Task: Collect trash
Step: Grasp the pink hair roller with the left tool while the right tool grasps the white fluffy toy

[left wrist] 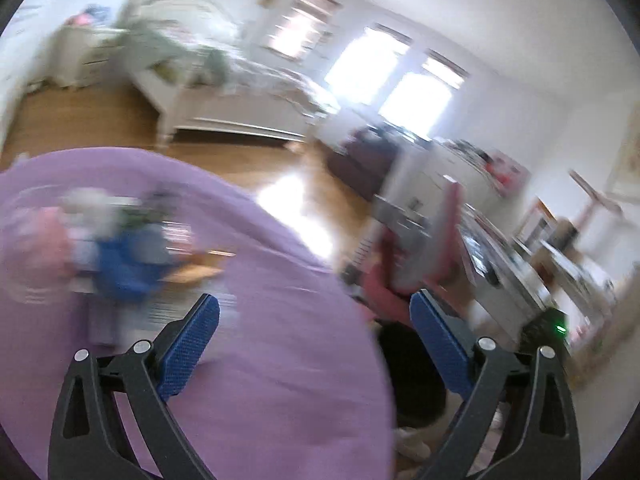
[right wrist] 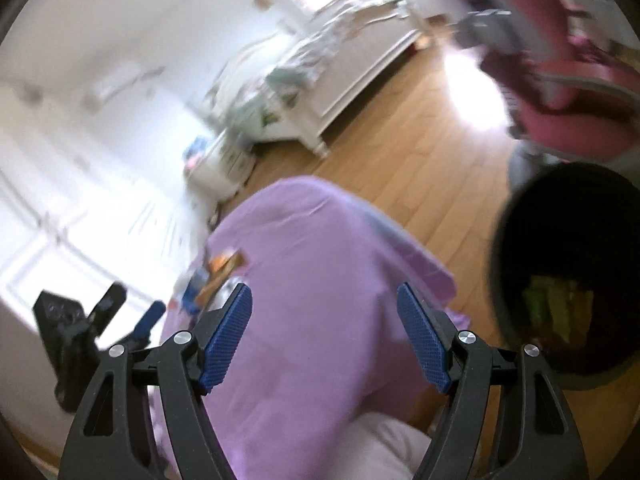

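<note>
A table under a purple cloth (left wrist: 260, 360) carries a blurred heap of trash: blue (left wrist: 124, 268), pink and white wrappers and an orange piece (left wrist: 196, 272). My left gripper (left wrist: 316, 312) is open and empty above the cloth's right edge, apart from the heap. In the right wrist view my right gripper (right wrist: 324, 300) is open and empty over the same cloth (right wrist: 312, 320). Orange and blue wrappers (right wrist: 220, 272) lie at the cloth's far left. A black trash bin (right wrist: 560, 272) with greenish trash inside stands on the floor to the right. The left gripper (right wrist: 132, 320) shows at the left.
A pink chair (left wrist: 420, 256) stands beside the table, also in the right wrist view (right wrist: 560, 92). A white bed (left wrist: 224, 92), a white dresser (left wrist: 76, 56), a cluttered desk (left wrist: 520, 248) and bright windows surround a wooden floor (right wrist: 400, 152). The black bin (left wrist: 408, 380) shows below the table edge.
</note>
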Motion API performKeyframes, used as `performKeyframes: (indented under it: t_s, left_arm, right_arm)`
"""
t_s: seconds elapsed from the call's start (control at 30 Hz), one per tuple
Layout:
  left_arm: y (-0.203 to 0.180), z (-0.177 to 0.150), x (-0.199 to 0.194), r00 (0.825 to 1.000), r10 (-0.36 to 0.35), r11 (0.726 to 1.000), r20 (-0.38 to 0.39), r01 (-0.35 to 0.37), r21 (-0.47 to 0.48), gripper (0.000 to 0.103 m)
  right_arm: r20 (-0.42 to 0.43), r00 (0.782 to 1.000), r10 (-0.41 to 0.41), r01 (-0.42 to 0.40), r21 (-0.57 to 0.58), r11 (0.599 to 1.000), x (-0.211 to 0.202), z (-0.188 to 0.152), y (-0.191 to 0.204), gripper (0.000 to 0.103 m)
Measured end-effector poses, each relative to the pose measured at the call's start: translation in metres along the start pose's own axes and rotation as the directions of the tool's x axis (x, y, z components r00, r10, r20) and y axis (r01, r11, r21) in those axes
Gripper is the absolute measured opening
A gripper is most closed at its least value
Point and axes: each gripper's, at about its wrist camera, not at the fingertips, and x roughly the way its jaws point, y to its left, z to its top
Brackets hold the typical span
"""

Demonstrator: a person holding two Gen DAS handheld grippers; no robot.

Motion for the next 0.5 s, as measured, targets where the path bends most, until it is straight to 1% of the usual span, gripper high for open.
performKeyframes:
  t_s: [0.07, 0.1, 0.13, 0.2, 0.27, 0.33, 0.4, 0.43, 0.47, 0.5]
  left_arm:
    - [0.040, 0.009, -0.017, 0.997, 0.071, 0.996, 0.033, -0.069, -0.055, 0.095]
    - [0.055, 0.013, -0.022, 0.995, 0.096, 0.993, 0.039, -0.093, -0.074, 0.095]
    - [0.068, 0.015, -0.026, 0.992, 0.118, 0.989, 0.040, -0.114, -0.091, 0.095]
    - [0.097, 0.023, -0.029, 0.984, 0.177, 0.976, 0.024, -0.172, -0.136, 0.095]
    - [0.114, 0.025, -0.030, 0.977, 0.212, 0.964, 0.005, -0.209, -0.162, 0.094]
    - [0.132, 0.028, -0.032, 0.971, 0.240, 0.953, 0.009, -0.234, -0.195, 0.094]
    - [0.145, 0.030, -0.032, 0.970, 0.244, 0.946, 0.008, -0.236, -0.221, 0.090]
    - [0.150, 0.031, -0.030, 0.969, 0.246, 0.943, -0.003, -0.240, -0.232, 0.086]
    - [0.154, 0.033, -0.027, 0.968, 0.251, 0.939, -0.014, -0.247, -0.238, 0.085]
    - [0.156, 0.032, -0.028, 0.967, 0.255, 0.937, -0.018, -0.252, -0.240, 0.085]
  right_arm:
    - [-0.035, 0.999, 0.017, -0.019, -0.067, 0.998, 0.019, -0.001, 0.032, 0.074]
    - [-0.051, 0.998, 0.025, -0.030, -0.098, 0.995, 0.026, -0.002, 0.047, 0.074]
    - [-0.065, 0.997, 0.034, -0.042, -0.123, 0.991, 0.032, -0.004, 0.059, 0.074]
    - [-0.099, 0.993, 0.057, -0.076, -0.204, 0.976, 0.052, -0.004, 0.099, 0.074]
    - [-0.132, 0.989, 0.073, -0.107, -0.278, 0.955, 0.074, -0.003, 0.137, 0.074]
    - [-0.169, 0.982, 0.087, -0.140, -0.334, 0.932, 0.096, -0.002, 0.171, 0.074]
    - [-0.202, 0.975, 0.087, -0.160, -0.381, 0.910, 0.119, 0.000, 0.194, 0.074]
    - [-0.222, 0.972, 0.073, -0.162, -0.415, 0.895, 0.139, 0.001, 0.212, 0.074]
    - [-0.233, 0.971, 0.061, -0.159, -0.429, 0.889, 0.150, 0.000, 0.220, 0.074]
    - [-0.253, 0.966, 0.045, -0.157, -0.439, 0.885, 0.169, 0.001, 0.232, 0.074]
